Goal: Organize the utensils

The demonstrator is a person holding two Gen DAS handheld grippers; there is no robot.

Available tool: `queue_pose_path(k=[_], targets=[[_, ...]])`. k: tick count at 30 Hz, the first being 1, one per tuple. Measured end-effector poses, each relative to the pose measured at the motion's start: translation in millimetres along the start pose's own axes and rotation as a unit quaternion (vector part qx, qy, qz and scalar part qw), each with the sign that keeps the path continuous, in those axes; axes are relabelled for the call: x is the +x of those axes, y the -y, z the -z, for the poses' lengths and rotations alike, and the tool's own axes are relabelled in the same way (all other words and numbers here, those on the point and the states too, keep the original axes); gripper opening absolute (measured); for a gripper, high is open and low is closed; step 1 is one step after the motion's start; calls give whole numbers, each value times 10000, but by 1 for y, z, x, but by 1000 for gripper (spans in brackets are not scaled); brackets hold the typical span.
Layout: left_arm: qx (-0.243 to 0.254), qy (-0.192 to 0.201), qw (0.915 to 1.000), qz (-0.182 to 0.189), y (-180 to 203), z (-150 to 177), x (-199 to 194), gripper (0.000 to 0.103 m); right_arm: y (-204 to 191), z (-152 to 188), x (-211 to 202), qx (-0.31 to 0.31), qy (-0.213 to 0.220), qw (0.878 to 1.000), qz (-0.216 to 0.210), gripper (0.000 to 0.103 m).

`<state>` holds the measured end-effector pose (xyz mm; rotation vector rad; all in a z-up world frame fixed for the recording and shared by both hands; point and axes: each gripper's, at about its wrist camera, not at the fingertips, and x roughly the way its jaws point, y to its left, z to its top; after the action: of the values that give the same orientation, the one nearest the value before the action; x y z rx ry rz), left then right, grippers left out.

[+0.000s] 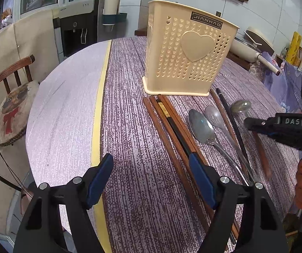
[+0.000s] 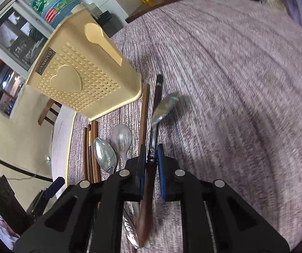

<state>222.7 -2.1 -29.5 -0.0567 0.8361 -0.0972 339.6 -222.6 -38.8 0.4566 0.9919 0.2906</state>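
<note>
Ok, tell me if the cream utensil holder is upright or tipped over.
Upright. The utensil holder stands on its base on the table, open top upward, with chopsticks lying before it.

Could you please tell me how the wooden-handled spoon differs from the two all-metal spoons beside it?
The wooden-handled spoon has a brown handle and is clamped in the right gripper; the two all-metal spoons are silver throughout and lie untouched on the tablecloth. All have shiny metal bowls.

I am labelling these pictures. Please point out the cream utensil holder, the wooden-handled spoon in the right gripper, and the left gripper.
cream utensil holder [image 1: 195,46]: left wrist view, on the raised heart.
wooden-handled spoon [image 2: 165,105]: right wrist view, on its metal bowl.
left gripper [image 1: 151,179]: left wrist view, midway between the open fingertips.
</note>
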Motion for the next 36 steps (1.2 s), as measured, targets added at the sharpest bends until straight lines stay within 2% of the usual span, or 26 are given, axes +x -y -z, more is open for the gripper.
queue_pose_path(k=[3, 6, 7, 10, 13, 15, 18, 21, 23, 25, 26, 27, 31, 36], targets=[[-22, 6, 10000, 16, -2, 0, -1, 73, -5, -6, -18, -584, 163, 9975, 354, 11], [-69, -1, 10000, 34, -4, 0, 0, 73, -1, -11, -31, -1116, 335, 9887, 943, 11], [-73, -11, 10000, 42, -4, 0, 1, 73, -1, -11, -34, -1332, 457, 9819, 1266, 11], [-59, -44, 10000, 50, -3, 0, 3, 73, 3, -10, -32, -1786, 554, 9643, 1875, 11], [-68, -80, 9999, 93, -2, 0, 5, 73, 0, 3, -25, -2394, 707, 9368, 2452, 11], [-65, -98, 9999, 96, -1, -1, 6, 73, -1, 8, -20, -2469, 647, 9366, 2402, 11], [-33, -106, 9999, 68, 1, -1, 6, 73, 0, 12, -12, -2477, 460, 9451, 2082, 11], [-22, -95, 9999, 65, 2, -1, 5, 73, -1, 12, -7, -2461, 438, 9523, 1752, 17], [-19, -94, 9999, 53, 2, -1, 4, 73, 3, 7, -9, -2298, 473, 9568, 1714, 26], [-27, -102, 9999, 49, 1, -1, 5, 73, 10, 0, -16, -2104, 473, 9659, 1431, 35], [-35, -108, 9999, 46, 0, -2, 5, 73, 12, -4, -17, -2019, 478, 9681, 1408, 42], [-47, -109, 9999, 40, 0, -2, 6, 73, 16, -8, -19, -1933, 499, 9695, 1424, 45], [-65, -141, 9999, 33, -2, -4, 7, 72, 24, -15, -21, -1793, 487, 9741, 1287, 47], [-59, -324, 9994, 78, 0, -4, 15, 59, 18, -1, -13, -1888, 417, 9724, 1306, 47]])
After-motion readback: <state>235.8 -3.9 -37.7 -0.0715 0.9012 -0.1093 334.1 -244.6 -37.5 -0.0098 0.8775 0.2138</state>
